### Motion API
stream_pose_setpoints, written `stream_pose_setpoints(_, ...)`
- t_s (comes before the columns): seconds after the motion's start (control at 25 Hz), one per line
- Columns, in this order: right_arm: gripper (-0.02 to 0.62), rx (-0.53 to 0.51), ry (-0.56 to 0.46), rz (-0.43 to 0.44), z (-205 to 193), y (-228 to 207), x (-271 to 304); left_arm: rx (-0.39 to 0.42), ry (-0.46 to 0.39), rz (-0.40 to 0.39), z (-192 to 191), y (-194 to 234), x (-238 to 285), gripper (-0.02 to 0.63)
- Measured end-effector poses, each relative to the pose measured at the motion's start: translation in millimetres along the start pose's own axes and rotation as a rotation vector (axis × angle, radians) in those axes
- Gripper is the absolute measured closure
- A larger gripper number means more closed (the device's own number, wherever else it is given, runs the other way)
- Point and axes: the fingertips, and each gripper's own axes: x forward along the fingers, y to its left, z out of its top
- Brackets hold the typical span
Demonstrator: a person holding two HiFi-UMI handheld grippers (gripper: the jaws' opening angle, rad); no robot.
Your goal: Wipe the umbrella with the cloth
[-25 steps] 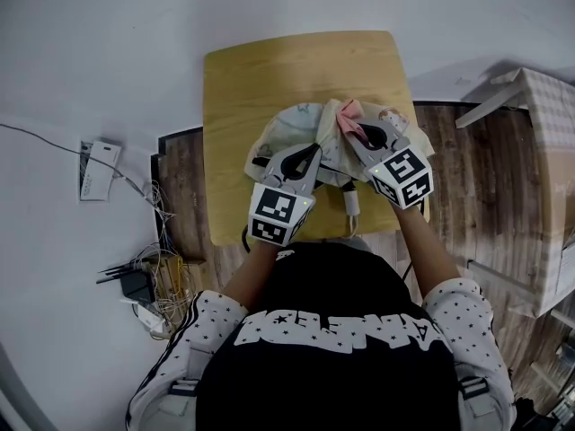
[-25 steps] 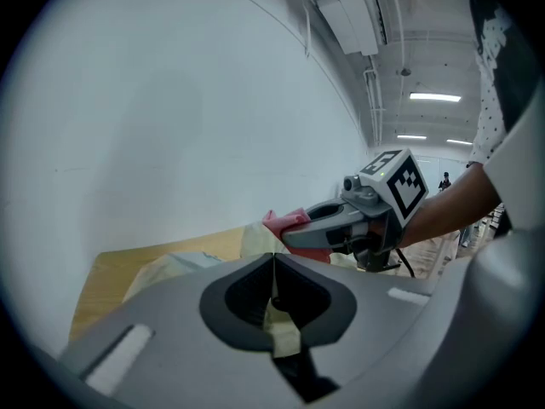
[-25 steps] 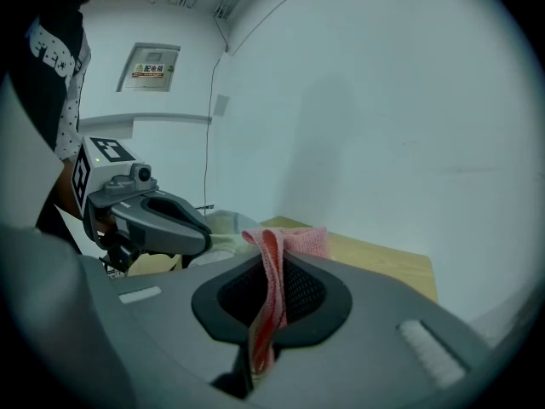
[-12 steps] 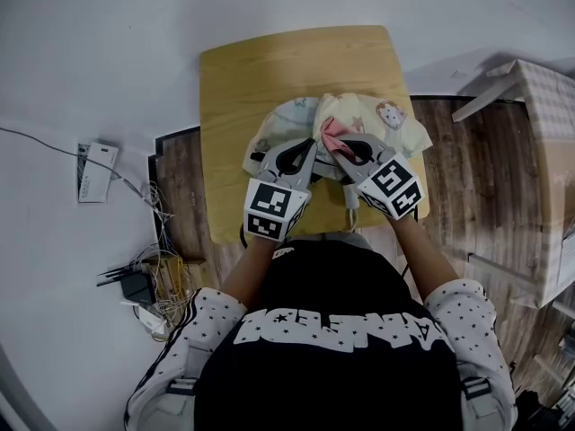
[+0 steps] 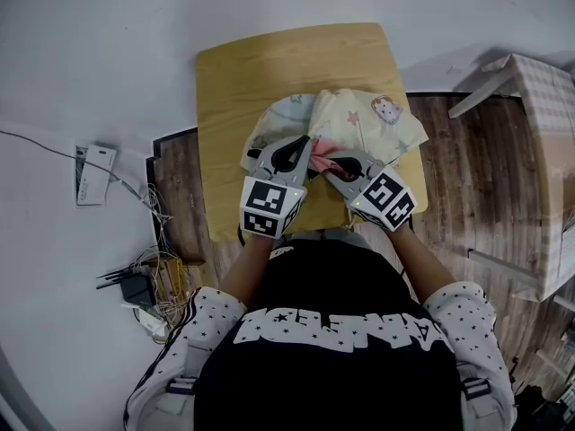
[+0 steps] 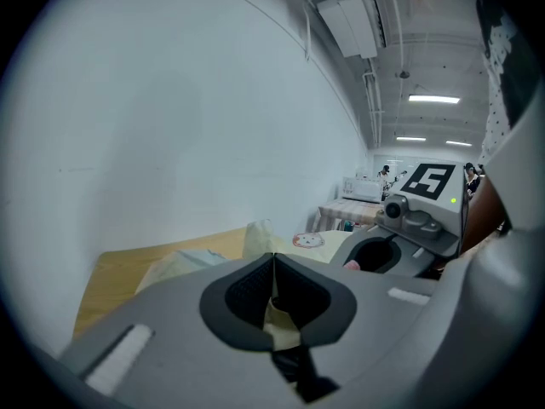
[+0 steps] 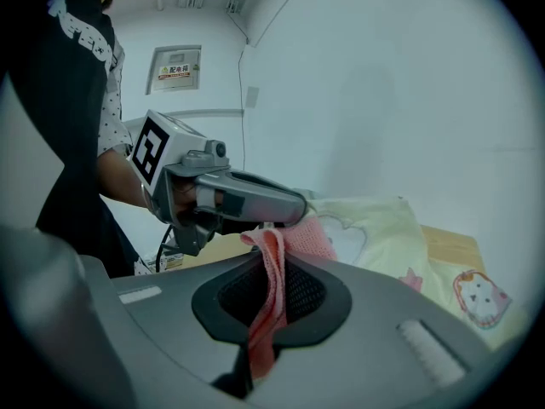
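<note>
Looking down at the wooden table (image 5: pixel 269 70), I see the umbrella (image 5: pixel 368 119) lying folded on the near half, pale yellow fabric with small cartoon prints, reaching toward the table's right edge. Both tools sit at its near side, tips close together.

The left gripper (image 5: pixel 305 144) is on the umbrella's left part. Its own camera shows the jaws pressed together, with a fold of the pale umbrella fabric pinched between the dark pads (image 6: pixel 247 292). So that gripper (image 6: pixel 272 262) is clamped on the umbrella itself, and more of the fabric (image 6: pixel 308 241) spreads beyond it over the table (image 6: pixel 111 267).

The right gripper (image 5: pixel 323 160) comes in from the right, and a bit of pink cloth (image 5: pixel 329 149) shows at its tip, right on the umbrella. From its own camera the jaws (image 7: pixel 277 262) are closed on that cloth (image 7: pixel 271 301). A pink mesh strip runs down between the pads and bunches above them against the yellow fabric (image 7: pixel 375 228). The left gripper (image 7: pixel 255 201) lies across just behind the bunch; I can't tell whether it touches.

Left of the table, cables and a plug strip (image 5: pixel 148 281) lie on the floor.
</note>
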Motion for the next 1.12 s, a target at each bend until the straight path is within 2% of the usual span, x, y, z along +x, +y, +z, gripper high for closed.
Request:
stream_pose_setpoints(0.2,0.572,-0.009,0.012,0.012,-5,8,2,0.008,-0.002,-0.002,0,0,0,0.601)
stream_pose_setpoints(0.44,0.572,-0.006,-0.044,0.017,10,3,-21,0.006,-0.003,0.004,0,2,0,0.601)
stream_pose_setpoints(0.6,0.572,-0.019,-0.097,-0.053,24,-24,-50,0.003,-0.005,0.005,0,4,1,0.602)
stream_pose_setpoints(0.76,0.572,-0.035,-0.117,-0.179,41,-71,-69,0.004,-0.004,0.004,0,4,2,0.602)
stream_pose_setpoints(0.92,0.572,-0.088,-0.049,-0.291,46,-116,-66,0.017,0.001,-0.011,0,2,2,0.603)
stream_pose_setpoints(1.12,0.572,-0.177,0.077,-0.317,39,-147,-44,0.018,0.003,-0.017,0,0,2,0.603)
